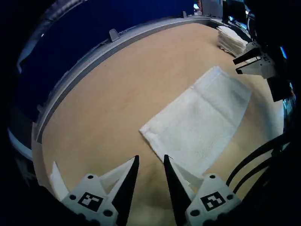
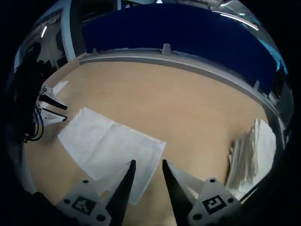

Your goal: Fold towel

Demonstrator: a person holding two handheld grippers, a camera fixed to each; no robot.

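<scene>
Your left gripper (image 1: 150, 157) and right gripper (image 2: 146, 161) are both narrowly parted, holding nothing, right by the flat towel (image 1: 199, 120).

One flat towel (image 1: 199, 124), one towel stack (image 1: 231, 39), two hand-held grippers (image 1: 151, 156) (image 2: 148, 161).

White towel (image 1: 199, 124), folded rect, flat on wood tabletop (image 1: 113, 101)
</scene>
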